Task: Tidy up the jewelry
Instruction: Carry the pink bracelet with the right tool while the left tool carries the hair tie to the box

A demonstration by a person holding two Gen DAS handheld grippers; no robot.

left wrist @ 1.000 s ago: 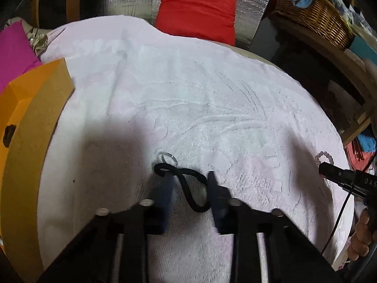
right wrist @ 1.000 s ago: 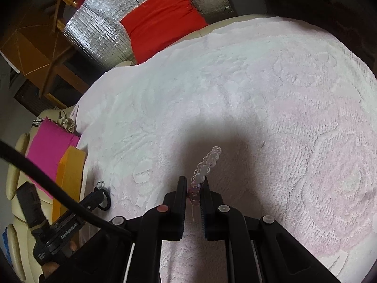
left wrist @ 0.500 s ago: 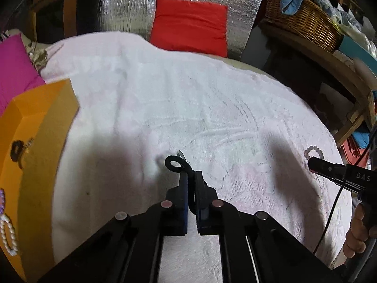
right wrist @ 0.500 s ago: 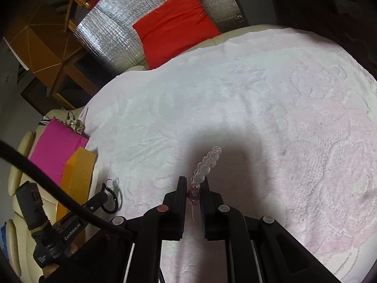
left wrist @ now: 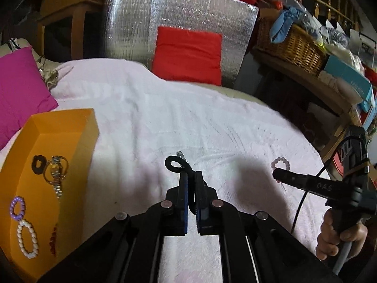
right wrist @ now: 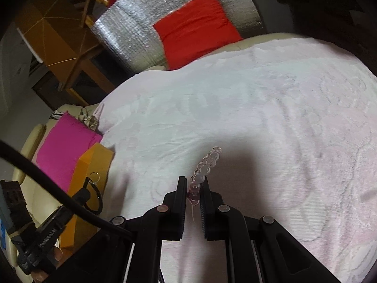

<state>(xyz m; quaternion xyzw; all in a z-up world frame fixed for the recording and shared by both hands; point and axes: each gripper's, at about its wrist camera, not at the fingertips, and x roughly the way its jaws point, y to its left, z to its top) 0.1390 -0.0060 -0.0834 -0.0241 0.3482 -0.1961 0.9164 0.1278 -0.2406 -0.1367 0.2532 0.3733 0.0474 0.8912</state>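
My left gripper [left wrist: 191, 176] is shut on a black cord necklace [left wrist: 174, 164] with a small metal ring, held above the white towel. It also shows in the right wrist view [right wrist: 93, 195]. My right gripper [right wrist: 194, 184] is shut on a clear pink bead bracelet [right wrist: 207, 162], also seen in the left wrist view [left wrist: 280, 164], held above the towel. An orange box [left wrist: 77, 141] at the left holds a purple bead bracelet [left wrist: 17, 207], a white pearl bracelet [left wrist: 26, 239], a gold piece [left wrist: 56, 172] and a black ring [left wrist: 38, 164].
A white towel [left wrist: 188, 118] covers the round surface. A pink cushion [left wrist: 18, 89] lies beyond the box. A red cushion [left wrist: 188, 54] and silver foil panel stand at the back. A wicker basket [left wrist: 289, 44] sits on a shelf at the right.
My left gripper closed on the black cord necklace and lifted it, and the orange box interior came into view. My right gripper rose a little with the bead bracelet in it.
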